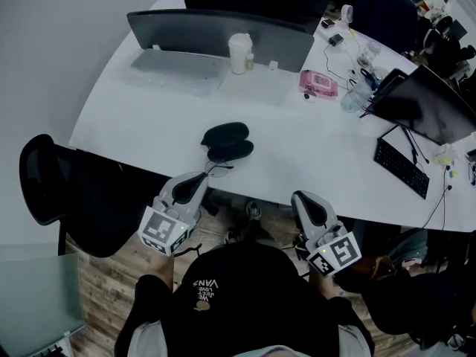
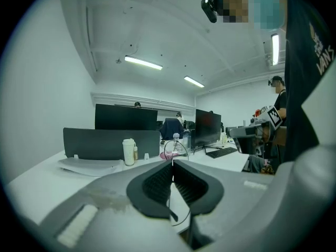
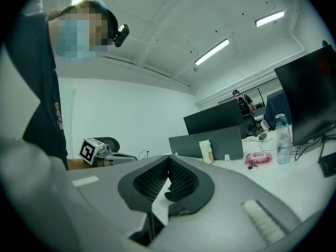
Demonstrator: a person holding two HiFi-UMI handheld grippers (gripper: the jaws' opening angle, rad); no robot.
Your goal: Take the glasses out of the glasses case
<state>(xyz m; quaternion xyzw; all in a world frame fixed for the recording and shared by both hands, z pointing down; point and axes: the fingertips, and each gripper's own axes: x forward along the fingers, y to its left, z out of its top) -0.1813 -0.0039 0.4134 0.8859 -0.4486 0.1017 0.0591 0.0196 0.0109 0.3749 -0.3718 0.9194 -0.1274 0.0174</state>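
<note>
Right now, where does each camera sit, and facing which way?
Head view: on the head, steeply down at glasses case, left gripper, right gripper, cap.
Left gripper view: along shut jaws holding glasses, across desk; right gripper shows.
Right gripper view: along shut jaws across desk; left gripper shows.
Gripper views share the white cup.

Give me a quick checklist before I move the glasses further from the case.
1. Left tool shut on the glasses: ok, a thin wire of the frame runs between the jaws.
2. Grip secure: cannot tell, only that wire is pinched.
3. Glasses out of the glasses case: ok, they are on its near side.
4. Case lying open on the table: ok.
5. Right tool free: ok, jaws together with nothing between them.
</note>
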